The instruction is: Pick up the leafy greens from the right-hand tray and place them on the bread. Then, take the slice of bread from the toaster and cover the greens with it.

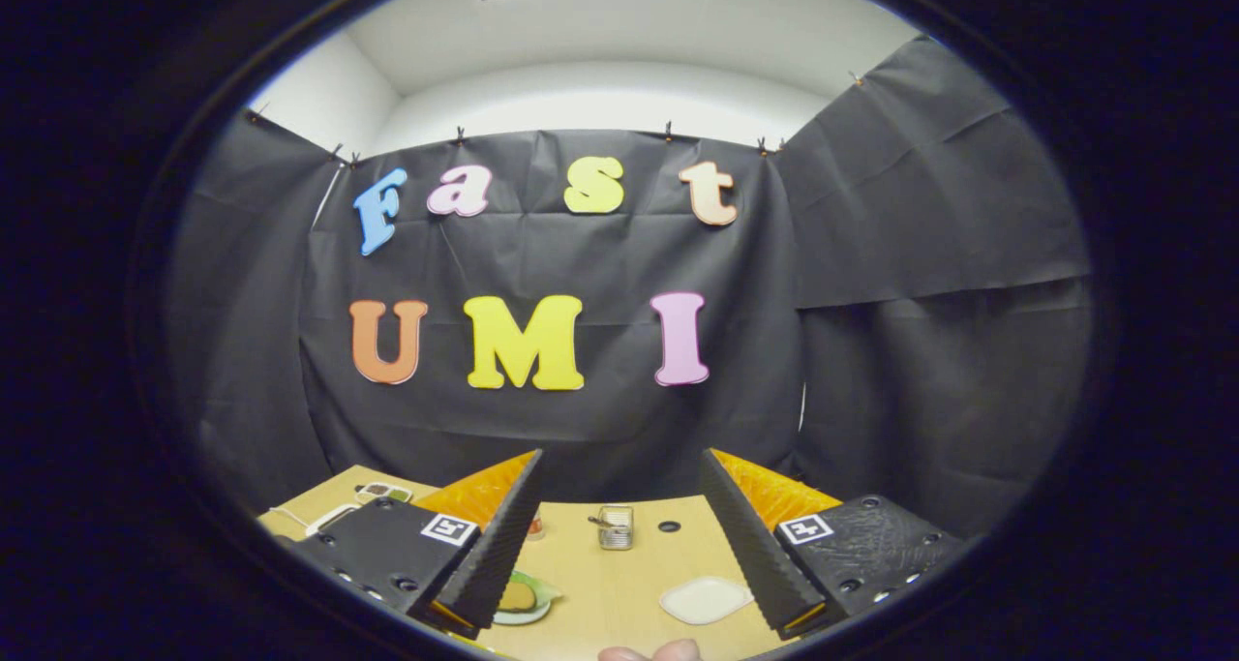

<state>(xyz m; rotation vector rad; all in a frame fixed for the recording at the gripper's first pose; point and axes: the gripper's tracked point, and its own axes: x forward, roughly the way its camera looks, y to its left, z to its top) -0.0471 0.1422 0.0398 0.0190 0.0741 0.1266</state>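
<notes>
The bread (517, 597) lay on a small plate (523, 615) with something green under it, near on the left of the wooden table (619, 584), partly hidden behind the left finger. The toaster (615, 526), a small metal box, stood further back on the table, about midway between the two fingers and beyond them; whether a slice sat in it could not be told. To the right and nearer, a pale white tray (707, 599) lay just beside the right finger; the leafy greens could not be made out on it.

The gripper (619, 501) hung above the table with its fingers spread wide apart, pinching nothing. A fingertip of a person's hand (650, 652) showed at the near edge, between the fingers. Far left on the table lay a white-rimmed object (383, 492) with something greenish in it, too small to identify.
</notes>
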